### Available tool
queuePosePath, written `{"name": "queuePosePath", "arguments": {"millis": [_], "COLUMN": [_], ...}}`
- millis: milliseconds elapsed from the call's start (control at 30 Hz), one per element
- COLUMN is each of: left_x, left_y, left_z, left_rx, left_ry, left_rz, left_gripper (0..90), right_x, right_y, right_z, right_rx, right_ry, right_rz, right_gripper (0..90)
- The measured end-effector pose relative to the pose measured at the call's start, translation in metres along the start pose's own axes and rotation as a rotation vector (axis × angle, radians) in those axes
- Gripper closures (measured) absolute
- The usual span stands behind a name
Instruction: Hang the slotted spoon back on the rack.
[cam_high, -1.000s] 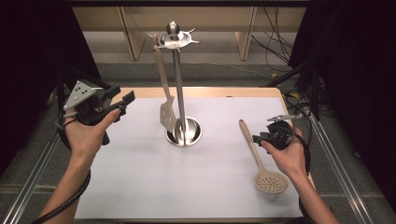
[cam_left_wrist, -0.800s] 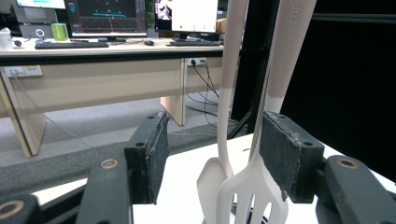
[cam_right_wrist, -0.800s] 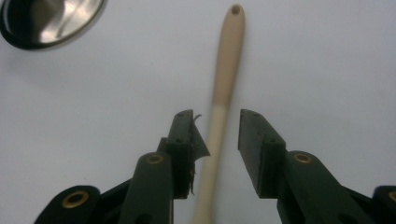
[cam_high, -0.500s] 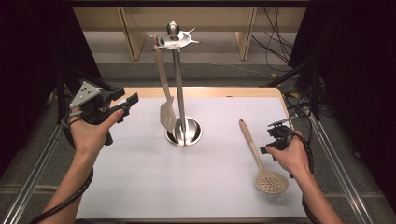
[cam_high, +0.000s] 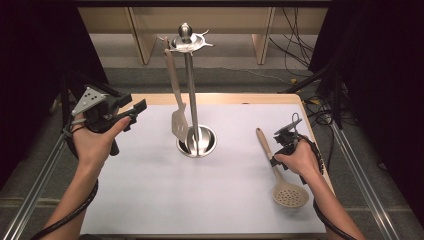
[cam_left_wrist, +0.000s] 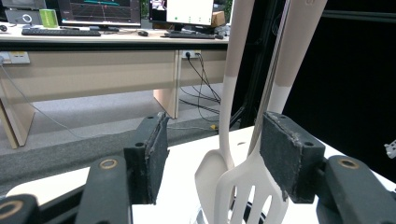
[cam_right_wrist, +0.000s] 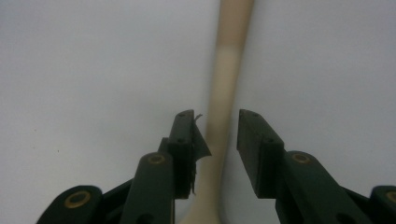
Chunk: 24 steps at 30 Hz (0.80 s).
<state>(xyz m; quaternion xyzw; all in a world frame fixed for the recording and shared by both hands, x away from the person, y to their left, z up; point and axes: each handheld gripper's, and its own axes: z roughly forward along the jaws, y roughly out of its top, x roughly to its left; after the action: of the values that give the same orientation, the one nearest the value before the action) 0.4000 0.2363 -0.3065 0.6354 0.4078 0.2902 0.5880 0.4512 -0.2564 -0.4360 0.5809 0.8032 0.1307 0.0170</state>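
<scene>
Right gripper view, tongs straddling smooth skimmer handle

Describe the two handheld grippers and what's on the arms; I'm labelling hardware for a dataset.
Both are black two-jaw tools with brass-coloured pivot screws and flat, dark, worn pads. The left gripper carries a grey three-cornered plate with dark holes on top. The right gripper has small metal fittings on top. A black cable trails from each along the forearm. No sleeves on the forearms.

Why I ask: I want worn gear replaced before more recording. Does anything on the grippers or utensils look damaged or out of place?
Yes: on the right gripper, the pad of one jaw is frayed, a loose flap peeling toward the skimmer handle between the open jaws. The hanging spatula looks normal.
</scene>
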Motion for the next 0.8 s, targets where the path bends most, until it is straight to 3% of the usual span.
{"name": "queuePosePath", "arguments": {"millis": [67,167,267,400,467,667,767,800], "left_x": [0.000,-0.001,-0.001,-0.001,-0.002,-0.003,-0.004,-0.004], "left_y": [-0.001,-0.002,-0.003,-0.004,-0.004,-0.004,-0.004,-0.004], "left_z": [0.001,0.001,0.002,0.004,0.004,0.005,0.005,0.005], "left_rx": [0.005,0.008,0.018,0.027,0.027,0.030,0.032,0.032], "left_ry": [-0.005,-0.006,-0.007,-0.013,-0.013,-0.023,-0.027,-0.027], "left_rz": [0.005,0.002,-0.004,0.000,0.001,0.013,0.010,0.010], "left_gripper": [40.7,40.8,40.8,40.3,40.3,40.2,40.2,40.2], "right_x": [-0.001,-0.001,0.000,-0.001,0.003,0.004,0.006,0.004], "right_y": [0.001,0.002,0.002,0.004,0.005,0.008,0.010,0.011], "right_z": [0.003,0.006,0.011,0.016,0.015,0.018,0.019,0.020], "right_rx": [0.013,0.064,0.052,0.047,0.089,0.101,0.120,0.102], "right_ry": [-0.010,-0.020,-0.013,-0.004,-0.002,-0.026,-0.024,-0.032], "right_rz": [-0.022,-0.012,0.011,-0.014,0.046,0.023,0.060,0.031], "right_gripper": [67.6,67.8,68.7,70.3,70.8,74.5,77.0,77.2]}}
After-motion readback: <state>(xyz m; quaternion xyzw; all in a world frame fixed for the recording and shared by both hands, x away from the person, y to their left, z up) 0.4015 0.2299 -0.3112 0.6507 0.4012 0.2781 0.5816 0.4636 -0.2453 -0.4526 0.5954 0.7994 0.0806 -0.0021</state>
